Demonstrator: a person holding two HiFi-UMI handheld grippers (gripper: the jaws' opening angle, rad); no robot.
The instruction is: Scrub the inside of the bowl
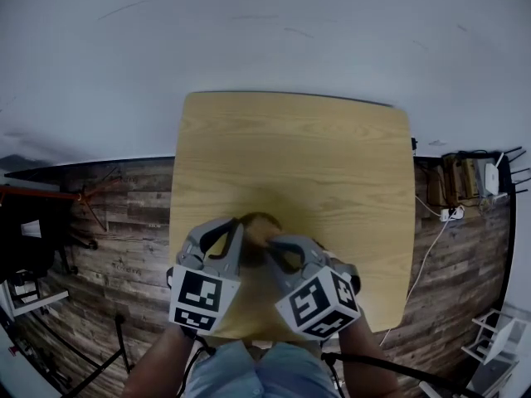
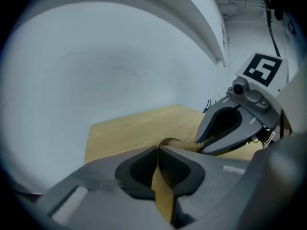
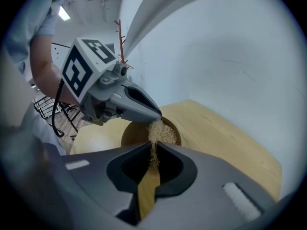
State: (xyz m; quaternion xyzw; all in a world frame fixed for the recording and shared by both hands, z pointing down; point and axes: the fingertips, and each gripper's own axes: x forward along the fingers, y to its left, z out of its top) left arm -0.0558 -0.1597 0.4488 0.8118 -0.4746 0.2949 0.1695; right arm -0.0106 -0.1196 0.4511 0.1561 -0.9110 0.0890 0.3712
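Bowl [image 3: 135,133] looks light stiff wood, prob skids; left gripper [image 2: 157,150] pinched on rim ~9 o'clock, right gripper [image 3: 154,147] clamps soft fibre scrubber [image 3: 162,132] inside.

Soft, even, rather dim light; heavy fisheye warping at edges, foreground seemingly blurred.

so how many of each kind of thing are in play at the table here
bowl: 1
scrubber: 1
hand-held gripper: 2, left and right
total: 4
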